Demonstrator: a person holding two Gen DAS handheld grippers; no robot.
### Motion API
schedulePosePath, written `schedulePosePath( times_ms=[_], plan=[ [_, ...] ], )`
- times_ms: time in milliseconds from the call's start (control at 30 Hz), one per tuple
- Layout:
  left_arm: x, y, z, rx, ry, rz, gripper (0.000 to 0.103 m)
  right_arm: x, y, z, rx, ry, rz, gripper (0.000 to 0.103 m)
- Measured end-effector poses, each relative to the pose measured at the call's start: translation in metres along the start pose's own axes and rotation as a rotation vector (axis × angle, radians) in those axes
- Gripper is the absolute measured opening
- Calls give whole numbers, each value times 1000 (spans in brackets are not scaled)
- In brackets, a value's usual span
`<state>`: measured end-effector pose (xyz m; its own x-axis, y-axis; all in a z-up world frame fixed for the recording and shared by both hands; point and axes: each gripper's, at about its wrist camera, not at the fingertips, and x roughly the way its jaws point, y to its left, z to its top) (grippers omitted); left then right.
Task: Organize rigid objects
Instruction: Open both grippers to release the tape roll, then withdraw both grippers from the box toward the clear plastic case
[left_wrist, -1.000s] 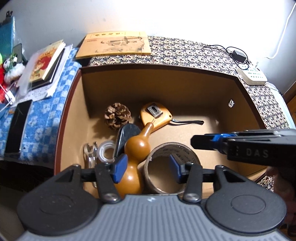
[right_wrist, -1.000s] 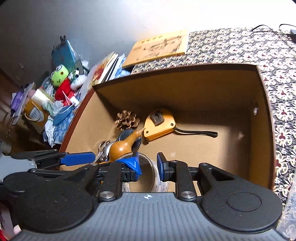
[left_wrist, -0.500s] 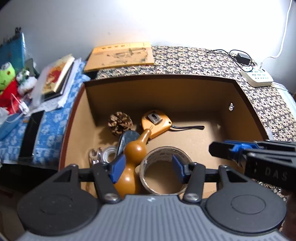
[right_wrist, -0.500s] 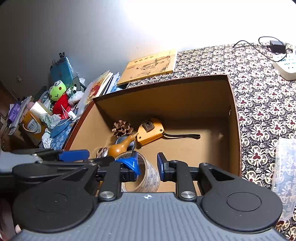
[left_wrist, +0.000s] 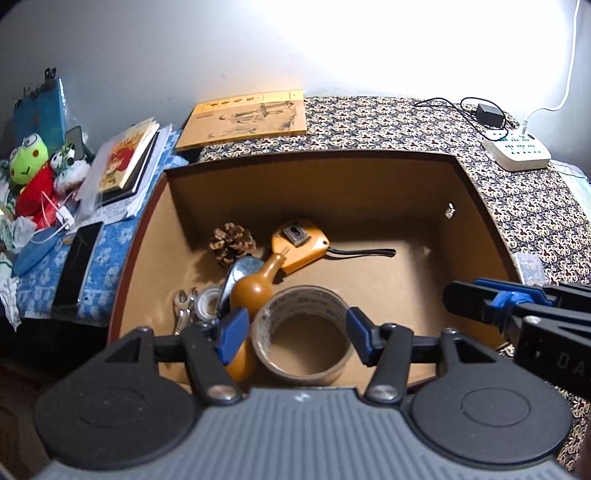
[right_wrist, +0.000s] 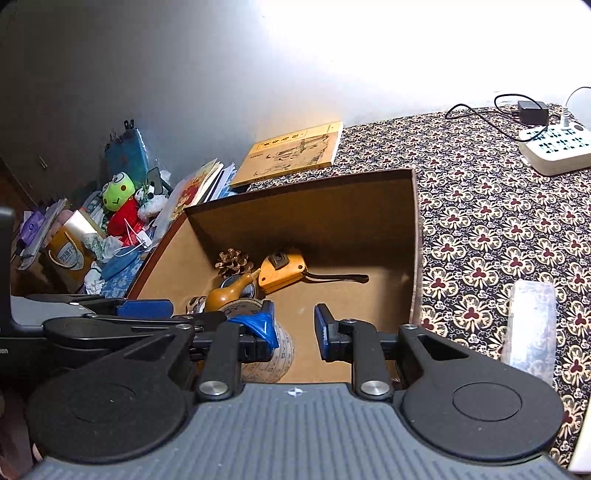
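An open brown box (left_wrist: 314, 192) holds a pine cone (left_wrist: 232, 243), an orange tape measure (left_wrist: 299, 242), a tan gourd (left_wrist: 255, 291), a wide tape roll (left_wrist: 303, 332), a wrench (left_wrist: 183, 306) and a small clear roll (left_wrist: 207, 306). My left gripper (left_wrist: 295, 334) hovers open above the tape roll at the box's near edge, holding nothing. My right gripper (right_wrist: 294, 328) is also open and empty, over the box's (right_wrist: 314, 214) near right part. Its fingers (left_wrist: 495, 302) show at the right in the left wrist view. The gourd (right_wrist: 229, 293) and tape measure (right_wrist: 282, 271) lie ahead of it.
A yellow book (left_wrist: 243, 120) lies behind the box on the patterned cloth. A power strip (left_wrist: 517, 149) with cables sits far right. Books (left_wrist: 125, 162), a phone (left_wrist: 77, 266) and plush toys (left_wrist: 27, 173) crowd the left. A clear plastic case (right_wrist: 532, 325) lies right of the box.
Both grippers have risen and drawn back from the box, so more of the table shows. The objects in the box have not moved.
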<state>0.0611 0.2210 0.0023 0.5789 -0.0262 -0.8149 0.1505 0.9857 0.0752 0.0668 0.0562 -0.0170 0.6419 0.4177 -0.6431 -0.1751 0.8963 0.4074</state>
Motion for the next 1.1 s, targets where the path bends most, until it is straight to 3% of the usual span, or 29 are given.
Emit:
schedulePosePath(
  times_ms=[767, 1100],
  plan=[
    [-29, -51, -11, -30, -22, 108, 59, -39, -40, -12, -36, -11, 39, 7],
    [-32, -62, -18, -81, 12, 131, 59, -46, -59, -14, -35, 13, 65, 7]
  ],
)
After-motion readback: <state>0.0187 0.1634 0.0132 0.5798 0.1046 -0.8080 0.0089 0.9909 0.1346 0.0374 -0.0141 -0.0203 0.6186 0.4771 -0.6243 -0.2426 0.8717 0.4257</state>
